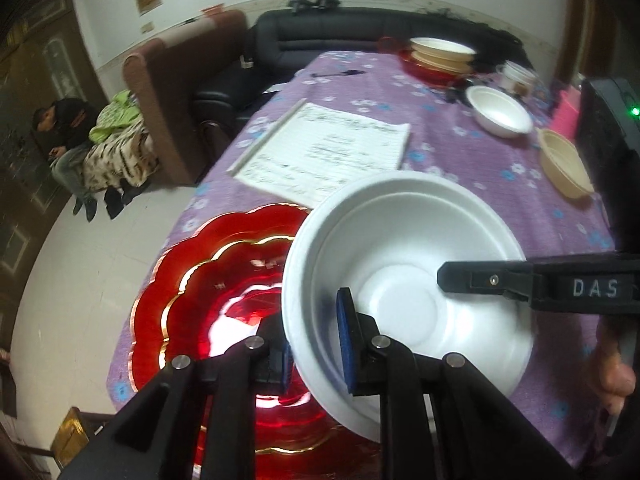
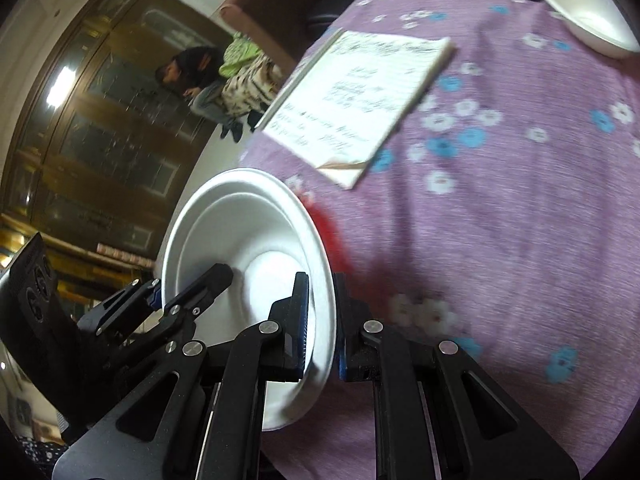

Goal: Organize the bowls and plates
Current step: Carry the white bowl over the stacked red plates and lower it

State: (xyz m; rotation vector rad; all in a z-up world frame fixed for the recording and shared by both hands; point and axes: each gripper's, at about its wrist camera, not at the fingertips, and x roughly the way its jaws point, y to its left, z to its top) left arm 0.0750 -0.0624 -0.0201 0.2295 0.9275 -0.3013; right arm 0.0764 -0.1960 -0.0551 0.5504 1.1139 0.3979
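Both hand-held grippers had hold of one white foam bowl (image 1: 404,280), lifted and tilted above the worktop (image 1: 460,184) with its purple flowered cloth. The left hand-held gripper (image 1: 316,344) was nearly closed, its blue pads pinching the bowl's near-left rim, one pad inside and one outside. The right hand-held gripper (image 2: 322,320) was likewise clamped down on the opposite rim, wall of the bowl between its pads. Under the bowl's left side sat a red scalloped plate (image 1: 208,300) with gold edging, at the near-left corner of the worktop. A written notebook (image 1: 328,152) lay beyond, mid-worktop. Farther right: a second white bowl (image 1: 500,112) and a cream bowl (image 1: 564,164), apart from each other. At the far end, cream bowls stacked on a red plate (image 1: 436,56). A seated person (image 1: 64,132) was off to the far left.
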